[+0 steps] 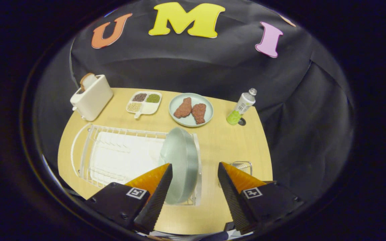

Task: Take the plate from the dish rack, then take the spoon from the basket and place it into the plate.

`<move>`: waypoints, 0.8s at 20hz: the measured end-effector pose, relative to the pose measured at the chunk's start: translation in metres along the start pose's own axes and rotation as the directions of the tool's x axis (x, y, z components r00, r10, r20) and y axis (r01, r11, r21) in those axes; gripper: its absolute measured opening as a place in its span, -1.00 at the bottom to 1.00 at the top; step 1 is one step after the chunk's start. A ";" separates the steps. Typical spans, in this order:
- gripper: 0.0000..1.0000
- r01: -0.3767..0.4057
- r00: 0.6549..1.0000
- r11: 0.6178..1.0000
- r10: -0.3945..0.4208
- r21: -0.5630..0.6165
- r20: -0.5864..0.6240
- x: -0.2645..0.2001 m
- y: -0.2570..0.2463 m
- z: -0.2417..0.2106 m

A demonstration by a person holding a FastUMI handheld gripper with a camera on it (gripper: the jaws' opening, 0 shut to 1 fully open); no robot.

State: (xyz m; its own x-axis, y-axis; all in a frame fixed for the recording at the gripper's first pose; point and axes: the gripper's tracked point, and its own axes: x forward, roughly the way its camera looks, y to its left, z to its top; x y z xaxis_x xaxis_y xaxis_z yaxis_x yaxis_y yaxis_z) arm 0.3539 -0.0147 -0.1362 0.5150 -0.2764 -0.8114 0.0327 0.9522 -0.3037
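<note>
Spread claw (194, 174) hovers over pale green plate (179, 164), seemingly upright in rack (112, 157).

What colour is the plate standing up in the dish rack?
Pale grey-green, seen best in the gripper view: the plate stands on edge in the white wire dish rack, between the open jaws.

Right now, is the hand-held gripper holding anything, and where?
Nothing held. The hand-held gripper is open, fingers spread; the pale green round plate stands upright in the white wire dish rack, beside one finger, ungripped.
</note>
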 end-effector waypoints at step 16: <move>-0.66 0.191 0.977 0.982 -0.191 -0.005 -0.092 0.011 0.003 0.001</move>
State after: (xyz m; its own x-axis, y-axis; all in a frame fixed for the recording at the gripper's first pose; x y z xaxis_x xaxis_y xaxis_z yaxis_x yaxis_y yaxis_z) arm 0.3603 -0.0145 -0.1452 0.4180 -0.4637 -0.7812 0.1262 0.8812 -0.4556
